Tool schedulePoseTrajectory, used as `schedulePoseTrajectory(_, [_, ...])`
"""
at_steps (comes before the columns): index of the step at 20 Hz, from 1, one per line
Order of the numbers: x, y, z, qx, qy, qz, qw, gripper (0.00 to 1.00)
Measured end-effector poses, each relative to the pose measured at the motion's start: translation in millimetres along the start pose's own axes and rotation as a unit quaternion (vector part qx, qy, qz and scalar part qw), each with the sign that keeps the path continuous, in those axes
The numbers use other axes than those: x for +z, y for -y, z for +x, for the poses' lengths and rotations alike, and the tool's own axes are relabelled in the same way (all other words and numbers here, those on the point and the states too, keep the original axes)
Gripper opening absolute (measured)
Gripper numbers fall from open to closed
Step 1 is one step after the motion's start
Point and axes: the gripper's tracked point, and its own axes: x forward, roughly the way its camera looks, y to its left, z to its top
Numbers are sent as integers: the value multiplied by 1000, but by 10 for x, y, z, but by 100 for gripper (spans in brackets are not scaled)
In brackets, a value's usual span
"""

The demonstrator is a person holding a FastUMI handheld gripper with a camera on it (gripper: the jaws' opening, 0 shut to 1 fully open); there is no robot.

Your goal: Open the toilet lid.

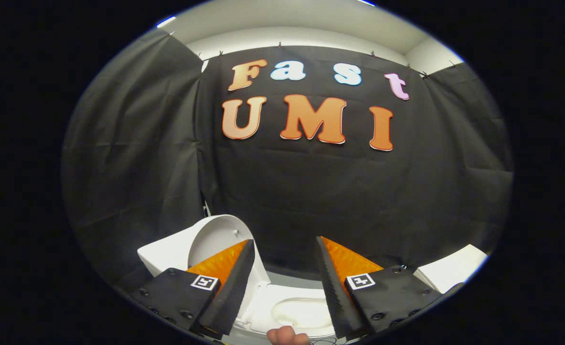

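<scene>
Gripper (285, 249) wide open, empty, above toilet w/ raised lid (213, 235).

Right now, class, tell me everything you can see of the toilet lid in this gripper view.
The toilet lid is white, smooth and glossy, plastic by its look, with a rounded top edge. It stands raised, its hollow underside facing the camera, behind the left finger, which hides its lower part. It sits at the near end of the white toilet, whose seat and bowl lie below between the fingers. The gripper is open, and neither finger visibly touches the lid.
</scene>
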Motion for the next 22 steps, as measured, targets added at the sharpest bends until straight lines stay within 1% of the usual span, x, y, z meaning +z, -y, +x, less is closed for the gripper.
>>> schedulePoseTrajectory(3, [89,602,-121,-18,18,12,1000,83])
schedulePoseTrajectory(6, [115,1115,-295,-28,26,18,999,83])
schedulePoseTrajectory(9, [37,1539,-491,-30,36,30,998,83])
schedulePoseTrajectory(13, [-239,1952,-703,-36,40,41,998,84])
schedulePoseTrajectory(16, [-354,2201,-761,-45,78,29,996,85])
schedulePoseTrajectory(17, [-467,2294,-774,-52,79,25,995,85])
schedulePoseTrajectory(19, [-712,2395,-791,-53,65,31,996,86])
schedulePoseTrajectory(22, [-1064,2523,-813,-55,38,57,996,86])
